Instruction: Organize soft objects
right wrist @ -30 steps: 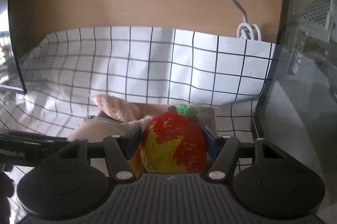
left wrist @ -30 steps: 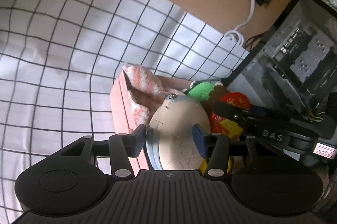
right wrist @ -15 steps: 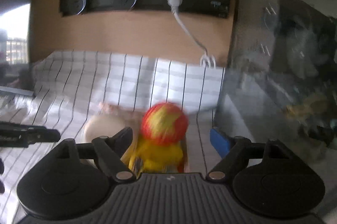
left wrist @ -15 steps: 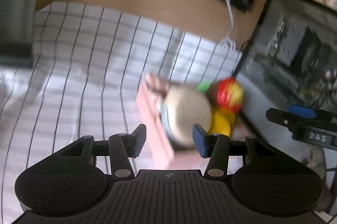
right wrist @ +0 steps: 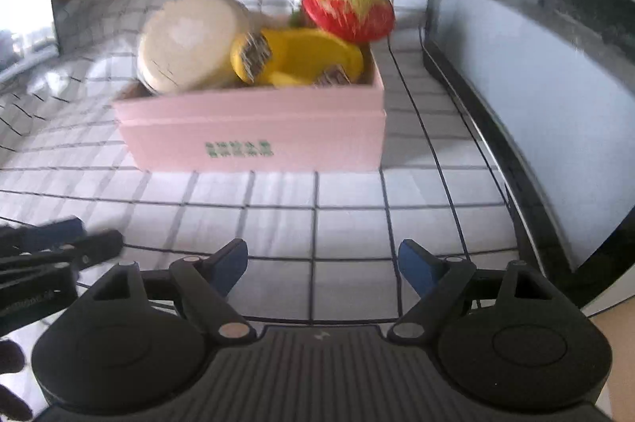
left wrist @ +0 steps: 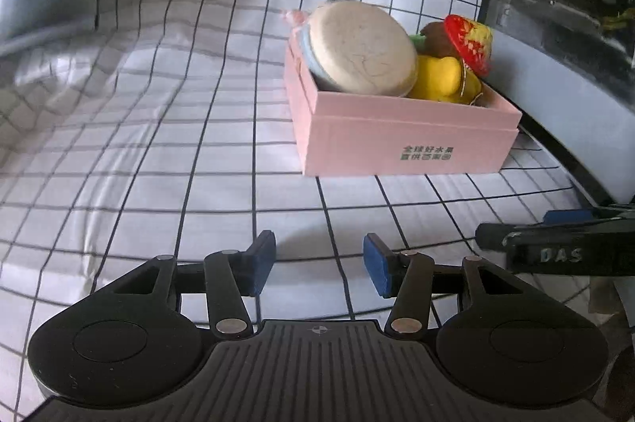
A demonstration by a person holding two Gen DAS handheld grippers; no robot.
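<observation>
We see the pink box [left wrist: 405, 140] of soft toys at upper centre, well beyond our empty left hand-held gripper [left wrist: 319, 265] and just-opening, empty right hand-held gripper [right wrist: 323, 269] on the checked tabletop [left wrist: 158, 152].

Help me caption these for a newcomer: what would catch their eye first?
The pink box on the checked cloth, right of centre beside a dark glass case, heaped with soft toys. A big cream round cushion fills its left side; a red-and-yellow hat tops a yellow toy at its right. Both grippers, left and right, are open and empty.
</observation>
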